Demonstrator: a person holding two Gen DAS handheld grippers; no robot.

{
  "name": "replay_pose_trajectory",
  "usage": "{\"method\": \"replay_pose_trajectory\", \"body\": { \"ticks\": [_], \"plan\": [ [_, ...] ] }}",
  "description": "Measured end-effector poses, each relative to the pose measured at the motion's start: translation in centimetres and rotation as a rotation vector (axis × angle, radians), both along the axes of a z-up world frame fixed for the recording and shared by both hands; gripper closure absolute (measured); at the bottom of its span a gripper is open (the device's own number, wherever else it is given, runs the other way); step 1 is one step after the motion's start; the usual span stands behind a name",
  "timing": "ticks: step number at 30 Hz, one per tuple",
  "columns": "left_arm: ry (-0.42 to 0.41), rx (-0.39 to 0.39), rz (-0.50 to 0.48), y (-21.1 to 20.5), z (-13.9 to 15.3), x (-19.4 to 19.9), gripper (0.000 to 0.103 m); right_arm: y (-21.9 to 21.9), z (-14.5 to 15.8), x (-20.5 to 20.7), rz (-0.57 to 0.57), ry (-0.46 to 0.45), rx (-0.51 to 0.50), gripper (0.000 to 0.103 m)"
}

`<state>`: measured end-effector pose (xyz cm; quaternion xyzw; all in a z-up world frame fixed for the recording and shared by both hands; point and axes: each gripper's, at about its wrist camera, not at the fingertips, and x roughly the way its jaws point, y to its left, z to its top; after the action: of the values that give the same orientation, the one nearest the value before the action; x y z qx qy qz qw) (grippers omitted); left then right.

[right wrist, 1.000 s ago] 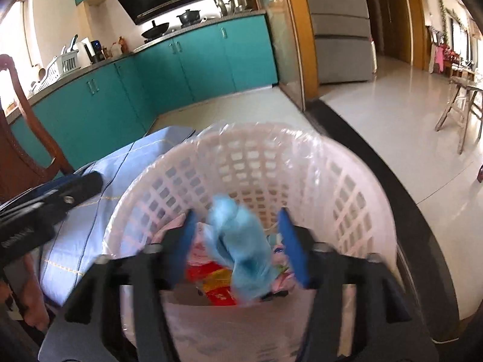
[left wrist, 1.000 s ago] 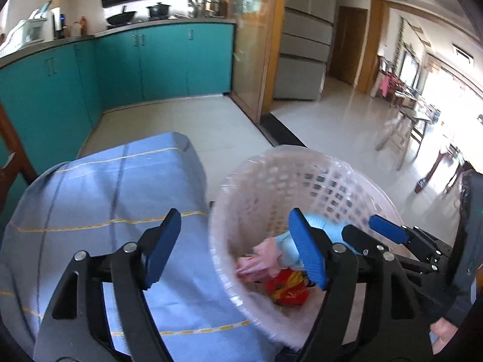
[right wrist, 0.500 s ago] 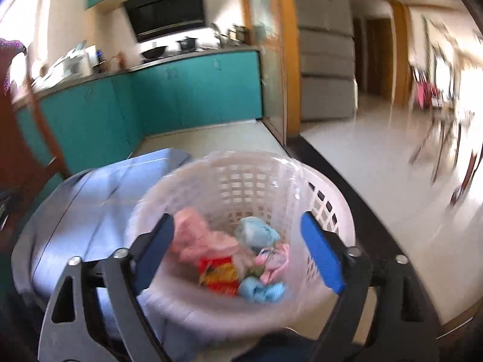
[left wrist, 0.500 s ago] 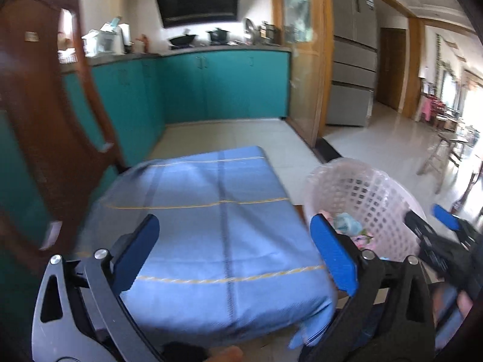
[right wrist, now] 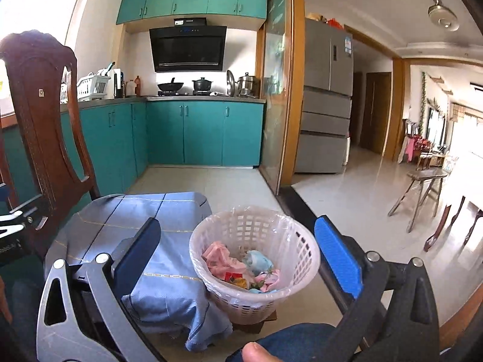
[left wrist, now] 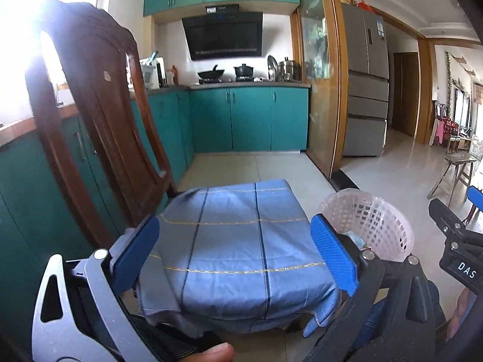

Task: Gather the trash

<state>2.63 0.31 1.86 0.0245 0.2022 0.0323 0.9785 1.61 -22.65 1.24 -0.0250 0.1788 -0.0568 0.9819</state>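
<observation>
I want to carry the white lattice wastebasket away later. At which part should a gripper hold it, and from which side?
Grip the rim of the white lattice wastebasket from above, one finger inside and one outside. The wall is thin and the mouth is open, while the body looks too wide to span. Come at the side away from the blue tablecloth, which crowds the other side.

The left gripper has two flat blue fingers with a fine ribbed texture, each bolted to a linkage arm — the one nearest the wooden chair is grey metal with a triangular cutout, the other black. Round silver screws mark the pivots. The right gripper is built the same way; in the left wrist view, its black body carries white letters "DAS". The person wears dark blue trousers.
</observation>
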Motion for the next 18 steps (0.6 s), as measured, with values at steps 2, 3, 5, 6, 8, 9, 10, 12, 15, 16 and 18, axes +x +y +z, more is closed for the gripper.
{"method": "replay_pose_trajectory", "body": {
  "ticks": [2,3,5,6,8,9,10,12,15,16,18],
  "plan": [
    [-0.016,-0.003,0.002,0.3,0.5,-0.6,0.003,0.2,0.3,-0.6,0.001,-0.005,-0.004,0.003],
    [-0.020,-0.008,0.002,0.4,0.7,-0.8,0.003,0.2,0.4,-0.9,0.000,-0.011,-0.006,0.003],
    [-0.020,-0.021,-0.002,0.5,0.7,-1.2,0.003,0.4,0.7,-1.6,-0.008,-0.021,-0.015,0.003],
    [-0.019,-0.023,-0.006,0.6,0.7,-1.3,0.003,0.5,0.8,-1.8,-0.009,-0.027,-0.017,0.003],
    [-0.017,-0.019,-0.004,0.5,0.7,-1.4,0.003,0.5,1.0,-2.3,-0.011,-0.036,-0.020,0.003],
    [-0.016,-0.019,-0.003,0.5,0.7,-1.4,0.003,0.5,1.0,-2.4,-0.013,-0.039,-0.022,0.003],
    [-0.015,-0.021,-0.005,0.6,0.6,-1.3,0.003,0.6,1.2,-2.8,-0.015,-0.046,-0.026,0.003],
    [-0.015,-0.023,-0.008,0.5,0.4,-1.3,0.003,0.7,1.3,-3.1,-0.018,-0.052,-0.033,0.003],
    [-0.018,-0.019,-0.008,0.5,0.4,-1.6,0.003,0.8,1.3,-3.3,-0.023,-0.052,-0.040,0.003],
    [-0.020,-0.018,-0.008,0.5,0.4,-1.7,0.003,0.9,1.2,-3.3,-0.026,-0.051,-0.042,0.003],
    [-0.024,-0.017,-0.008,0.5,0.4,-1.9,0.003,0.9,1.3,-3.4,-0.032,-0.053,-0.045,0.003]
  ]
}}
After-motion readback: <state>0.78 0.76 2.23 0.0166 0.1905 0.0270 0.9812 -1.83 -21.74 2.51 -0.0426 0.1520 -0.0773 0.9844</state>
